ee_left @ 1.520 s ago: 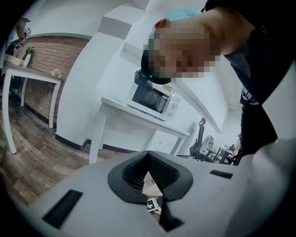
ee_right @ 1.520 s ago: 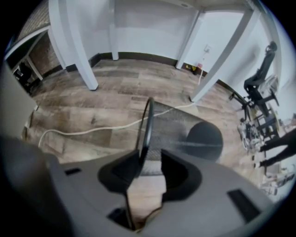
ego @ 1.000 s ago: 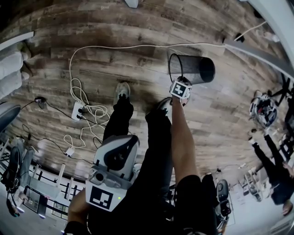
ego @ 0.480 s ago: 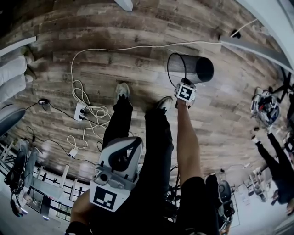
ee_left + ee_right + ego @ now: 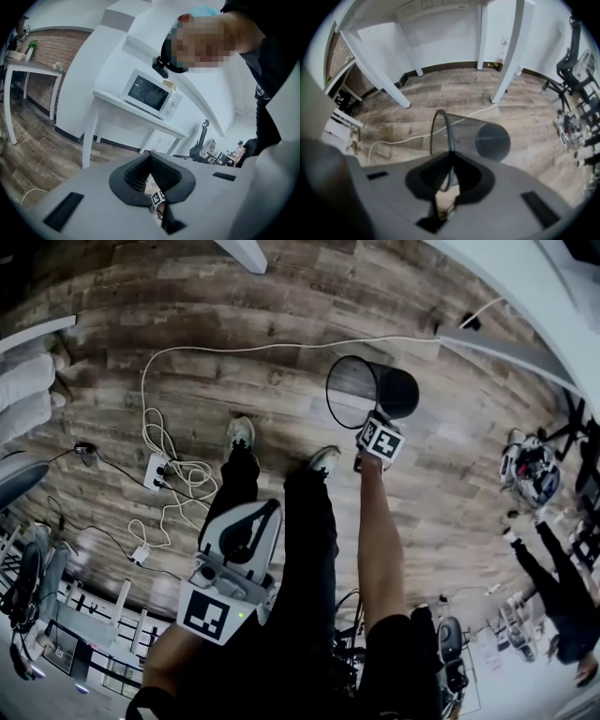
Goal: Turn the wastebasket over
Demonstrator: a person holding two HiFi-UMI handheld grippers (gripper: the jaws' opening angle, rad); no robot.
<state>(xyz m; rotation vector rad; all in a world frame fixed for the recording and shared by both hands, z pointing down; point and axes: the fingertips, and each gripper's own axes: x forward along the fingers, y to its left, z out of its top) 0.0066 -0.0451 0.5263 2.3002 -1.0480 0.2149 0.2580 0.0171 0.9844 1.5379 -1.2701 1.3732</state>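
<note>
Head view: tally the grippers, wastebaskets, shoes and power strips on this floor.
2 grippers: left gripper, right gripper
1 wastebasket
2 shoes
1 power strip
Total: 6

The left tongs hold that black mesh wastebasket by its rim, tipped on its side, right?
No: the right tongs, which have just been closing, hold the wastebasket by its rim, tipped on its side; the right gripper view shows it.
</note>
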